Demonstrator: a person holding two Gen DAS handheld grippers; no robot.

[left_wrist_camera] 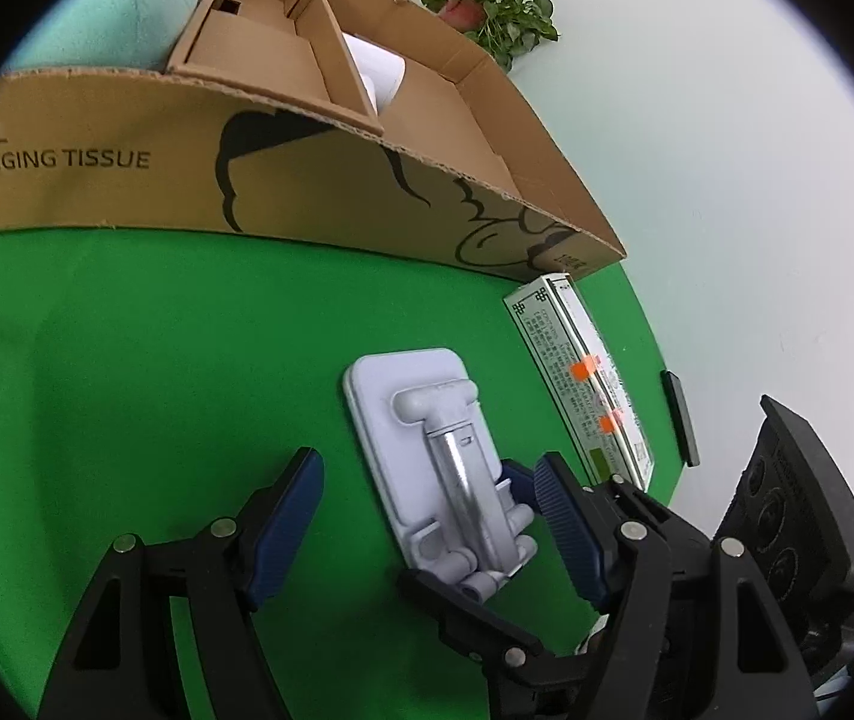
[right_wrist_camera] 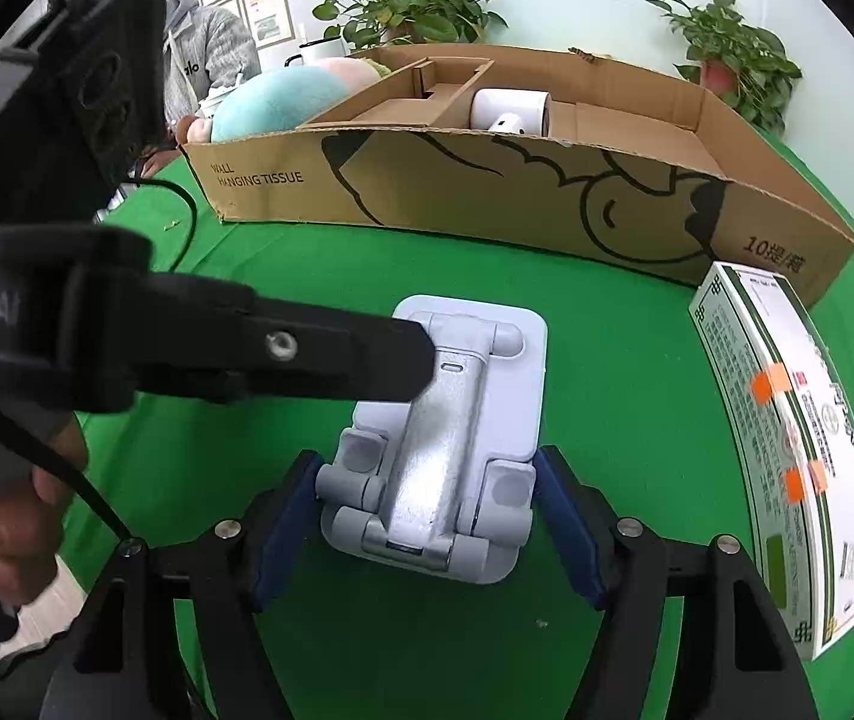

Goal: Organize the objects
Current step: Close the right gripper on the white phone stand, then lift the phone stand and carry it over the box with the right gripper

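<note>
A pale grey folding phone stand [right_wrist_camera: 457, 420] lies flat on the green table cloth [right_wrist_camera: 607, 396], its metal arm on top. My right gripper [right_wrist_camera: 427, 459] is shut on the stand's near end, a blue pad pressing each side. In the left wrist view the same stand [left_wrist_camera: 421, 420] lies between the wide jaws of my left gripper [left_wrist_camera: 427, 459], which is open; its left pad stands clear of the stand. One finger [right_wrist_camera: 307, 354] of the left gripper reaches over the stand's far half from the left. The right gripper's pad [left_wrist_camera: 517, 477] shows at the stand's near corner.
A long cardboard box [right_wrist_camera: 487, 192] marked "wall hanging tissue" stands behind the stand, holding a white roll [right_wrist_camera: 508, 108] and cardboard inserts. A white and green carton [right_wrist_camera: 787, 432] lies to the right. Behind are a teal plush toy [right_wrist_camera: 283, 102], potted plants [right_wrist_camera: 409, 6] and a person in grey [right_wrist_camera: 205, 48].
</note>
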